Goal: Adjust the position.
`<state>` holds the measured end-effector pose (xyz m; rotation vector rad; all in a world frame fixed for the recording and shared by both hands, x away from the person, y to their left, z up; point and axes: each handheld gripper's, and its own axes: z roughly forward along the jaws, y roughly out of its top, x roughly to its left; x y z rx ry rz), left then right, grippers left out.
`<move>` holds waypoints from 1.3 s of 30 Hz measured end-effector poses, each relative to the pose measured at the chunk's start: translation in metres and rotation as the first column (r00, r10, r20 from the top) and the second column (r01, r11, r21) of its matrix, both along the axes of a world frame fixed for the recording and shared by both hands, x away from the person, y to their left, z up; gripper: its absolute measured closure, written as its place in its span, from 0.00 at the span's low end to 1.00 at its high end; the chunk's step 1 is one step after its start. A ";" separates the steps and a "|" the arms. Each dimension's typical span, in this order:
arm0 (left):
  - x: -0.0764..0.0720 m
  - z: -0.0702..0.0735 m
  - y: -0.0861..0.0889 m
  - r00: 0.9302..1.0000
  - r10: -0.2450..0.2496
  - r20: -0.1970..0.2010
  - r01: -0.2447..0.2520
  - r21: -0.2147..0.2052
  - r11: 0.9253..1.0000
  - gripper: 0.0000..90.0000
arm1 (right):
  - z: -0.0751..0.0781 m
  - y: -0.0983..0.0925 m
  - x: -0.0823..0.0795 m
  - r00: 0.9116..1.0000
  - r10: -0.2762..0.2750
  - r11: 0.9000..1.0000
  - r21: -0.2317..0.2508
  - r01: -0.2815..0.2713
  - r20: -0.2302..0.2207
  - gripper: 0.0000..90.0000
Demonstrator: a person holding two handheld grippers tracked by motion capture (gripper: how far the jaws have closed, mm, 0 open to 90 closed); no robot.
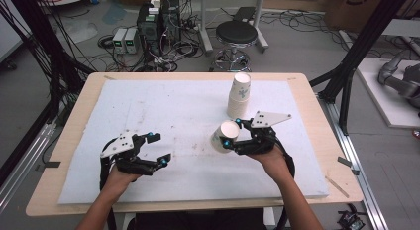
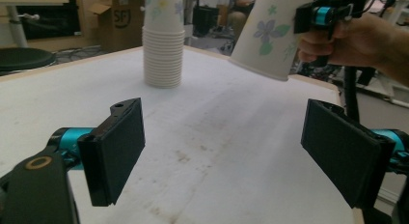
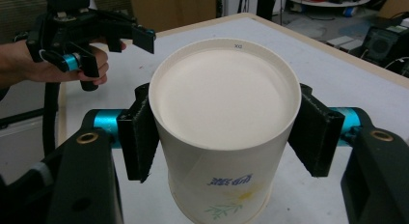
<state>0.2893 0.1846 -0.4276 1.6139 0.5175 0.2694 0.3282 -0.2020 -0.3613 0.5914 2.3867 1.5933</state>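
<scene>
Currently: right gripper (image 1: 233,133) carries one paper cup (image 1: 222,136) clear of the stack (image 1: 239,96).

Its pads (image 3: 140,137) clamp the cup's side walls, base toward the camera, cup tilted above the white mat (image 1: 163,111). Left gripper (image 1: 157,148) rests low on the mat, jaws wide, nothing between them. Judged step: transfer of a separated cup. The next move calls for turning the cup upright and setting it on bare mat, well apart from the stack. The cup's mouth is hidden; the stack's top is cut off in the left gripper view.
</scene>
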 end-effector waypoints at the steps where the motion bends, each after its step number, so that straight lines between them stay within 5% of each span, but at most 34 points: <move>1: 0.000 0.002 -0.007 1.000 -0.023 0.005 0.023 0.009 1.000 0.17 | -0.001 0.004 -0.002 1.000 0.024 1.000 -0.001 -0.024 -0.001 0.39; 16: 0.012 0.009 -0.048 0.993 -0.116 0.023 0.115 0.052 0.992 0.17 | 0.000 0.018 -0.004 0.997 0.077 0.997 -0.015 -0.077 -0.029 0.39; 25: 0.023 0.016 -0.079 0.979 -0.201 0.041 0.197 0.086 0.977 0.18 | 0.001 0.026 -0.005 0.992 0.114 0.993 -0.018 -0.116 -0.051 0.39; 39: 0.030 0.012 -0.101 0.968 -0.251 0.024 0.247 0.096 0.964 0.19 | 0.000 0.033 -0.006 0.987 0.143 0.989 -0.023 -0.145 -0.067 0.39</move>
